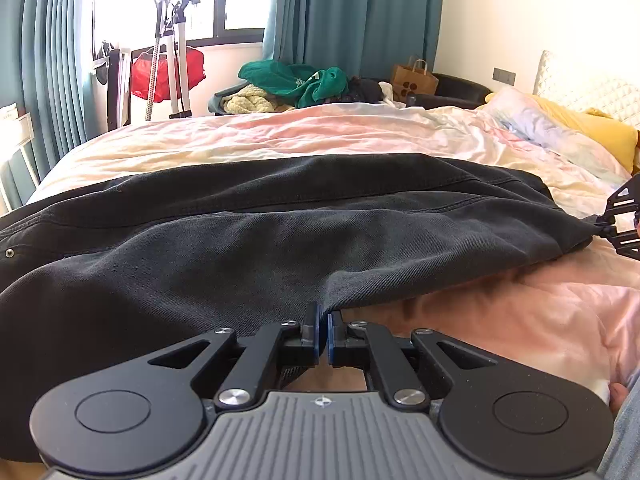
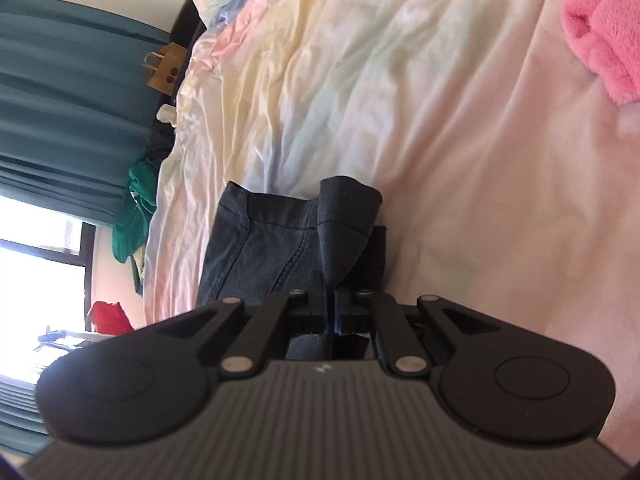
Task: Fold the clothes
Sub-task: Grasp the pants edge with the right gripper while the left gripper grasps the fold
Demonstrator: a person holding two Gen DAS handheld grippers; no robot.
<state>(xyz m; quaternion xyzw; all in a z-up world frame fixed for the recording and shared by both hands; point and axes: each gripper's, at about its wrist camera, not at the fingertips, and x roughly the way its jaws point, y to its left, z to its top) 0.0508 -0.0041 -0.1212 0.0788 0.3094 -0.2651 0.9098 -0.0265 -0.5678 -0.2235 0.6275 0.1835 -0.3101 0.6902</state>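
Observation:
A pair of black jeans (image 1: 280, 236) lies stretched across the bed, folded lengthwise. My left gripper (image 1: 323, 322) is shut on the near edge of the jeans and lifts that edge off the pastel bed cover (image 1: 304, 132). My right gripper (image 2: 333, 296) is shut on the end of the jeans (image 2: 280, 240); the view is rolled sideways. The right gripper also shows at the right edge of the left wrist view (image 1: 618, 220), pinching the far right end of the jeans.
A yellow pillow (image 1: 600, 128) and headboard are at the right. A pink fluffy item (image 2: 604, 28) lies on the bed. A pile of green and other clothes (image 1: 296, 84), a paper bag (image 1: 414, 80) and a red bag (image 1: 166, 74) stand beyond the bed by teal curtains.

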